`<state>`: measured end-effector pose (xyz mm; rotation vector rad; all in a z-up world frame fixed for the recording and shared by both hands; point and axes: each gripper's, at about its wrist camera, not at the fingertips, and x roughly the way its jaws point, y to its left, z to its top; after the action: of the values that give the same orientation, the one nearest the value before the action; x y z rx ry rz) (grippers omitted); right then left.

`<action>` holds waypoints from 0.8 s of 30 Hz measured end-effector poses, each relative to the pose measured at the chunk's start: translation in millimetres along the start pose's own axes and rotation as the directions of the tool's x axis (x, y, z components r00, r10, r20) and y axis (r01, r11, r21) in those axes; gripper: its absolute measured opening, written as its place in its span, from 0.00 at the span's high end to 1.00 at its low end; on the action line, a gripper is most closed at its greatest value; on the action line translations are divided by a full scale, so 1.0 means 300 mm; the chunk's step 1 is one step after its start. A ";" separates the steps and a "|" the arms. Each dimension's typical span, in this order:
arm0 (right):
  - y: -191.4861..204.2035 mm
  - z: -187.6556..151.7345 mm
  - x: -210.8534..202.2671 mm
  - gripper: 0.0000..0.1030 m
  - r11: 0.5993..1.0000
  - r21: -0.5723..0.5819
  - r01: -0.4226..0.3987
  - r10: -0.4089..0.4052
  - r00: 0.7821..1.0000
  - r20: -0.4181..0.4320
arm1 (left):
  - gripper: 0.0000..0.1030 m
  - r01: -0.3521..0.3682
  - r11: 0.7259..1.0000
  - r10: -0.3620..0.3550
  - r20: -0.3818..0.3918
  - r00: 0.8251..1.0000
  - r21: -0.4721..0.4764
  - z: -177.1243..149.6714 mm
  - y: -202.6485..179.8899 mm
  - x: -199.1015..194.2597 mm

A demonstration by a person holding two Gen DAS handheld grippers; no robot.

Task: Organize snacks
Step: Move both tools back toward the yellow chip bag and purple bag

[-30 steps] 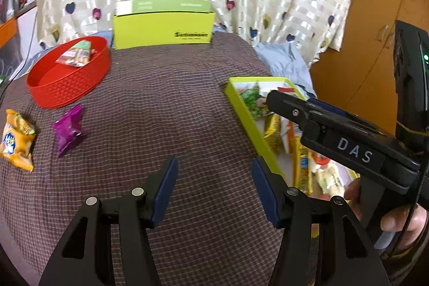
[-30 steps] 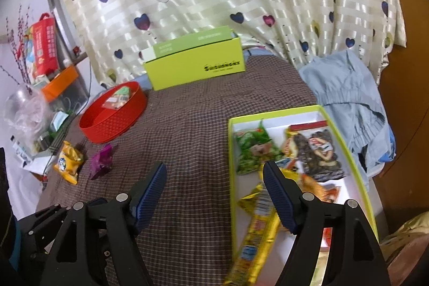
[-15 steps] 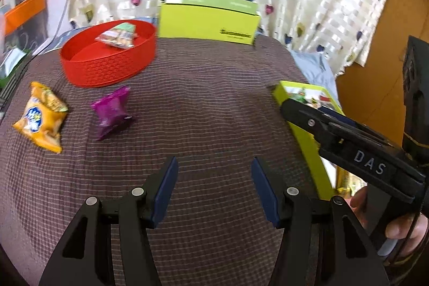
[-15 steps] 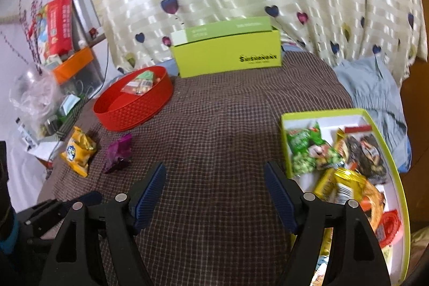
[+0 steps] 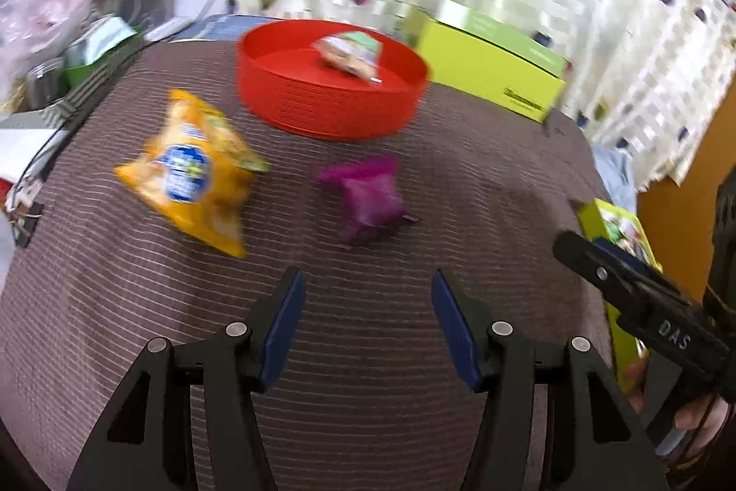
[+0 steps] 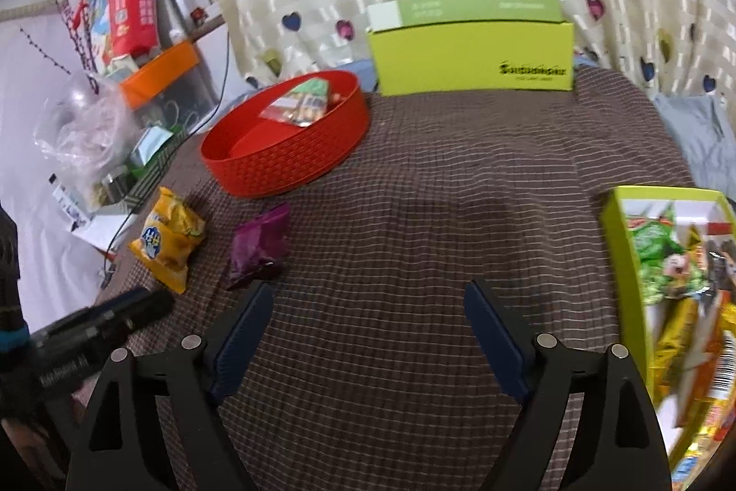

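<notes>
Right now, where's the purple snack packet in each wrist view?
Left wrist: purple snack packet at centre, on the checked cloth just beyond the open fingers.
Right wrist: same packet left of centre, beyond the left fingertip.
Shared landmark: the red basket lies behind it in both.

we saw a brown checked cloth (image 6: 437,215) holding a red basket (image 6: 285,164), a yellow bag (image 6: 168,245), a purple bag (image 6: 260,245), a green box (image 6: 474,54) and a snack tray (image 6: 618,242).

Even daylight, motion blur, fisheye warp
</notes>
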<state>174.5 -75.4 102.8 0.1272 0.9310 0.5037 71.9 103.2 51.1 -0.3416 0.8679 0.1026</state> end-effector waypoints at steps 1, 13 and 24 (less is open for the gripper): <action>0.010 0.001 0.014 0.16 1.000 -0.001 -0.005 0.005 1.000 -0.006 | 0.44 -0.008 1.000 0.008 0.005 1.000 -0.009 0.004 0.020 -0.003; 0.144 0.040 0.170 0.16 0.997 -0.056 -0.051 0.047 0.997 -0.062 | 0.44 -0.070 0.992 0.075 0.047 0.996 -0.101 0.088 0.264 -0.007; 0.224 0.061 0.308 0.16 0.992 -0.099 -0.076 0.062 0.989 -0.132 | 0.36 -0.054 0.993 0.058 0.031 0.998 -0.107 0.167 0.368 0.035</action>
<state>210.3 28.6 67.0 0.0327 1.0266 0.6293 90.3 223.3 45.1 -0.4137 0.8407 0.2062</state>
